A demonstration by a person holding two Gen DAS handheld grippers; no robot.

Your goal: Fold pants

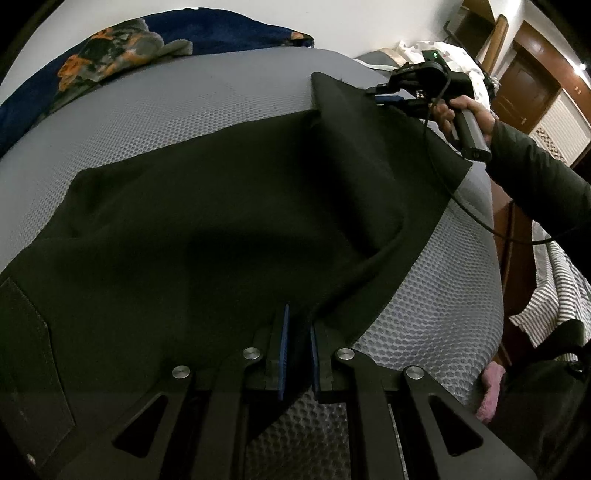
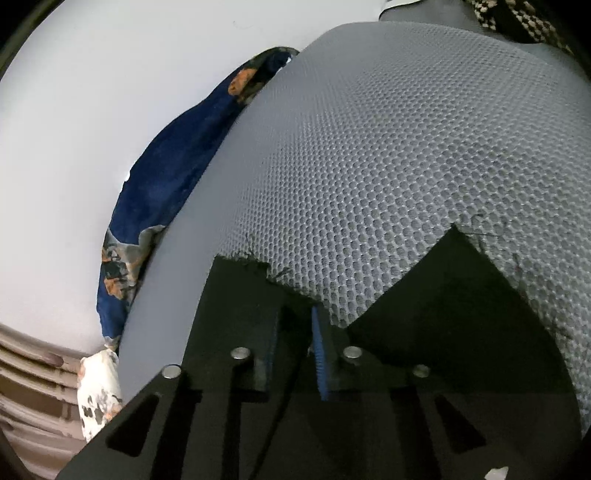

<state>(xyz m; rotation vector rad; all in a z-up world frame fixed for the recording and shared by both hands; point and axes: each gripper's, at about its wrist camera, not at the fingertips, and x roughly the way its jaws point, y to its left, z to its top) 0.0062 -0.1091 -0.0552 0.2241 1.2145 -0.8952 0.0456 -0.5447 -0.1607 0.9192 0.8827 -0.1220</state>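
Covering most of the near part of the bed [image 1: 192,110], with its grey honeycomb surface, we see the black pants [image 1: 207,221] spread out, one edge reaching toward the bed's right edge. Along the far edge of the bed lies a dark blue blanket [image 1: 229,31] with orange and grey patterns. At the far right corner of the cloth, the right claw [image 1: 380,96], held by a hand [image 1: 461,114] in a dark sleeve [image 1: 535,184], is clenched on the raised end of the pants. At the near edge, the left claw [image 1: 298,354] is clenched too, with a fold of the pants pinched between its blue pads [image 1: 283,350].
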